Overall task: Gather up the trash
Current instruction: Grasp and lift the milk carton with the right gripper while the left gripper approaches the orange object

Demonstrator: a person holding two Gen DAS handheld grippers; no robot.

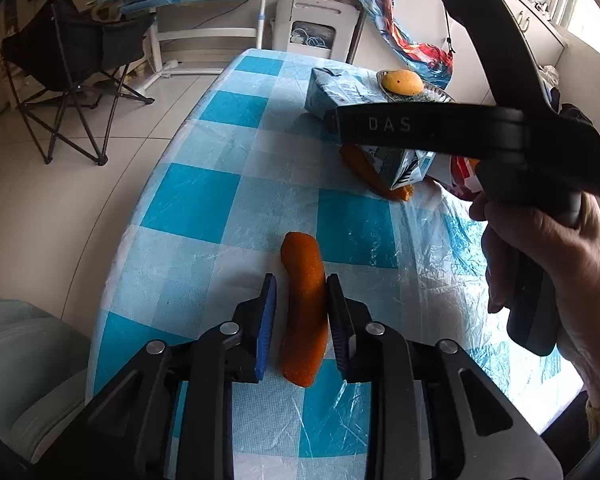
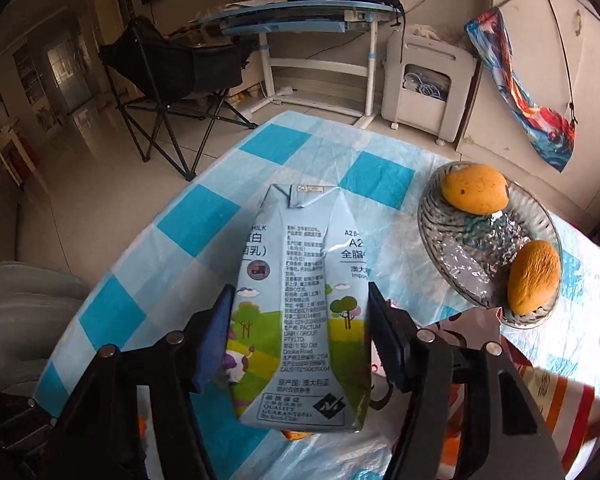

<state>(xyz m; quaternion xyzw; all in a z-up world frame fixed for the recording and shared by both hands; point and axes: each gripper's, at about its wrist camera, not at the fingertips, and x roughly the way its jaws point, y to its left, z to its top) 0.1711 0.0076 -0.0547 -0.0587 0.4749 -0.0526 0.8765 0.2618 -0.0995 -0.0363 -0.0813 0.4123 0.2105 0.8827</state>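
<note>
Two orange peel strips in left wrist view: one (image 1: 303, 308) lies on the checked tablecloth (image 1: 192, 200) between the left gripper's (image 1: 301, 292) open jaws; second (image 1: 374, 174) near the carton. Right wrist view: one milk carton (image 2: 300, 312), pale blue, creased, clamped in the right gripper (image 2: 300, 306); two mangoes (image 2: 474, 194) (image 2: 534, 276) on one foil-lined dish (image 2: 460, 256).
</note>
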